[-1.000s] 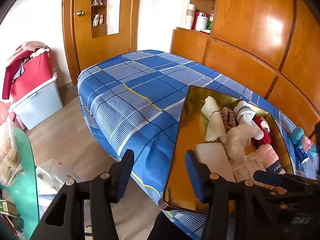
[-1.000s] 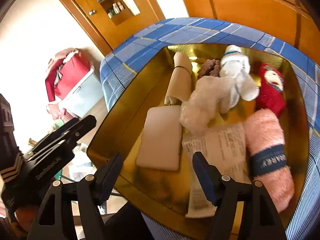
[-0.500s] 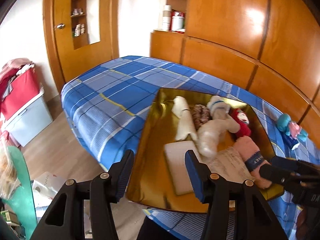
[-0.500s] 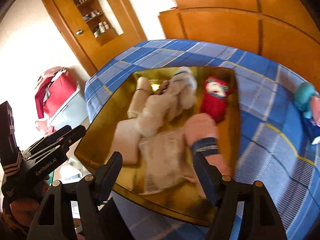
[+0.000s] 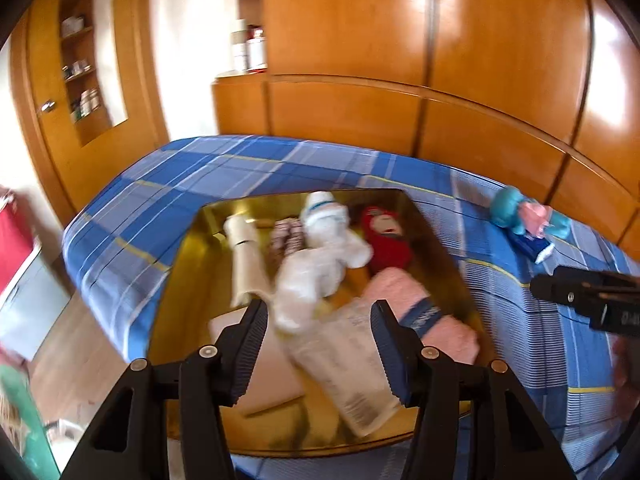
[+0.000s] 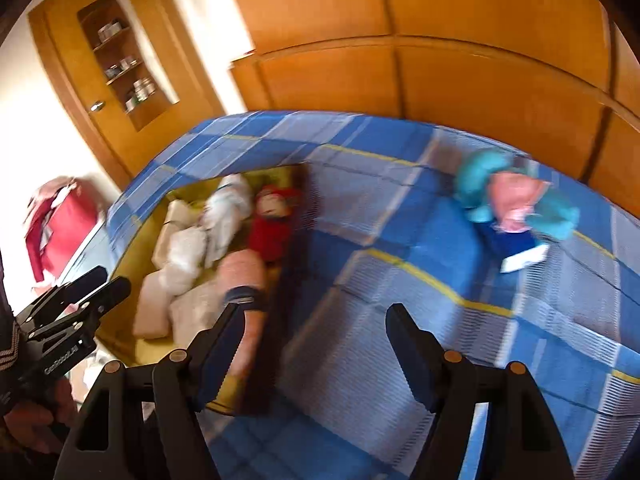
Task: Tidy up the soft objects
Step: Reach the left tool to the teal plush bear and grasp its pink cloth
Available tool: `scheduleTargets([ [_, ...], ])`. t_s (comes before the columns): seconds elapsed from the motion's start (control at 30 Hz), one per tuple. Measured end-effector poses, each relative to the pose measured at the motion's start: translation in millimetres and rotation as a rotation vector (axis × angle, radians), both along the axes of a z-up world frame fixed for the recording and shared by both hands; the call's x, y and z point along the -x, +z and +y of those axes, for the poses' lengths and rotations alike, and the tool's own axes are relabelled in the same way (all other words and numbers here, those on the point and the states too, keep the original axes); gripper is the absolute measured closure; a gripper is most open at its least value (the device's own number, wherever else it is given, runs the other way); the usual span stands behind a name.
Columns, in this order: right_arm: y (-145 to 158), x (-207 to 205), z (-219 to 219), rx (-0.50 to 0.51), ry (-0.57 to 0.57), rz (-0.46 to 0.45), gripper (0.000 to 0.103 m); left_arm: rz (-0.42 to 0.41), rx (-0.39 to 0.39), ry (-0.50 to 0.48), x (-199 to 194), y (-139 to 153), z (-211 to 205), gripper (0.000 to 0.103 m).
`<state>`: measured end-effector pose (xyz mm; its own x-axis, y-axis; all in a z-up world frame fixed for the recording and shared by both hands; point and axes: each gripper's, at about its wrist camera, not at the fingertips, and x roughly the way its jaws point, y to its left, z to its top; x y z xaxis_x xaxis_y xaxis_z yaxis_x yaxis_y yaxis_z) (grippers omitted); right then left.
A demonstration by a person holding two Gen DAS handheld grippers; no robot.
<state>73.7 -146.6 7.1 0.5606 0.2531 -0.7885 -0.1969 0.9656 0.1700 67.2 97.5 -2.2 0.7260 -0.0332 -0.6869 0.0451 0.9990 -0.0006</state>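
Each hand-held left gripper (image 5: 318, 344) and right gripper (image 6: 316, 344) is showing matte black plastic arms with triangular cut-outs, brass-coloured pivot screws near the finger bases, and two dark blue ribbed pads (image 5: 390, 350) facing each other. Seen from the right wrist view, the left tool's black body at near left is carrying small white lettering (too blurred to read fully). A dark sleeve (image 6: 8, 354) with pale zigzag stripes is showing at the near left edge.
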Motion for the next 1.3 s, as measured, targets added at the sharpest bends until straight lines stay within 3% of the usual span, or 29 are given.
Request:
scheduleTargets([
  [0.3,11,-1,-76,0.038,-0.132,-0.013,0.029,0.019,-0.035,-0.149,-20,2,-65,0.047],
  [0.57,8,4,-157,0.042,-0.321,-0.027,0.029,0.068,0.007,-0.261,-51,4,-126,0.047],
  [0.83,-5,14,-220,-0.076,-0.501,-0.025,0.029,0.182,0.142,-0.325,-101,-1,-192,0.047],
  [0.9,-6,15,-226,-0.1,-0.518,-0.019,0.029,0.22,0.195,-0.334,-115,-3,-205,0.041],
  [0.93,-7,15,-226,-0.108,-0.521,-0.015,0.029,0.238,0.224,-0.336,-123,-4,-212,0.031],
  [0.97,-7,14,-226,-0.11,-0.52,-0.011,0.029,0.27,0.259,-0.329,-136,-5,-222,0.026],
  [1.1,-6,12,-221,-0.115,-0.497,-0.006,0.029,0.384,0.38,-0.279,-177,-15,-246,0.022],
  [1.3,-5,11,-219,-0.153,-0.486,-0.004,0.029,0.495,0.43,-0.162,-226,-39,-272,0.019],
])
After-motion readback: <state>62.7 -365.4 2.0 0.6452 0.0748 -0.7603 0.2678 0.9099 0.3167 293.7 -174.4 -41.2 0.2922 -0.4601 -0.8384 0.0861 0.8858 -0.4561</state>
